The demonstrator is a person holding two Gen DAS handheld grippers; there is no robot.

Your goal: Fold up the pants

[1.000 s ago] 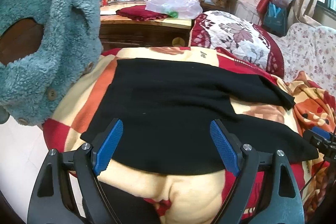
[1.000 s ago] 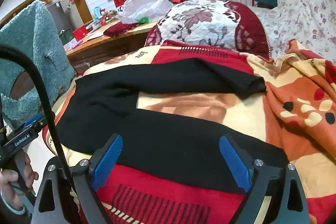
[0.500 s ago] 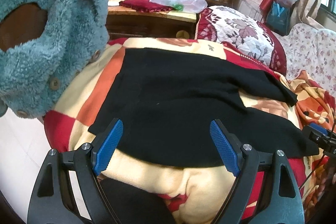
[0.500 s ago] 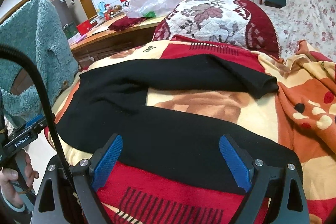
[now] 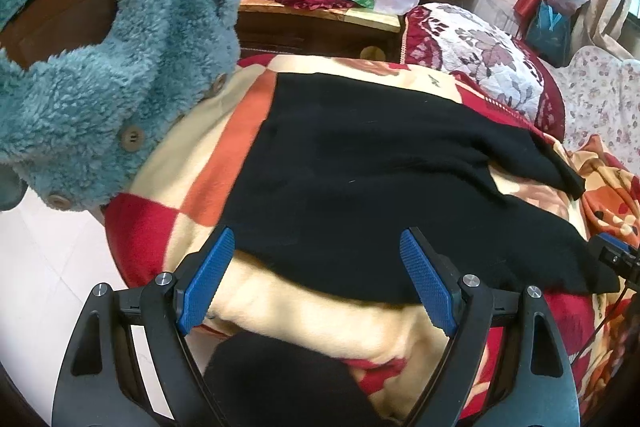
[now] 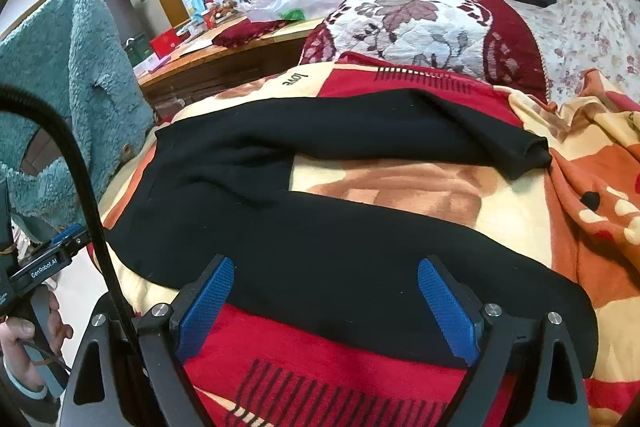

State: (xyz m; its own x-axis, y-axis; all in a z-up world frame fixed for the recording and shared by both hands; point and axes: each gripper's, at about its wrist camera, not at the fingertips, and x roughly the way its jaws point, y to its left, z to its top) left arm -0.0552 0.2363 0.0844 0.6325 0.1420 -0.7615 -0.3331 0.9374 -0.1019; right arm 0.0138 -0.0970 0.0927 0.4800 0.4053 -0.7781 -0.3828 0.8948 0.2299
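Black pants lie spread flat on a red, cream and orange blanket, waist to the left and two legs splayed to the right. In the right wrist view the pants show a near leg and a far leg with blanket between. My left gripper is open and empty, just above the near edge of the pants by the waist. My right gripper is open and empty, above the near leg's lower edge. The left gripper also shows in the right wrist view, at the far left.
A teal fleece garment hangs close at the left. A floral pillow lies behind the pants. A wooden desk with a plastic bag stands at the back. Bunched orange blanket lies at the right. White floor is below left.
Both grippers have pulled back slightly toward the near edge of the bed and tilted down. The pants have not moved. Both stay open.
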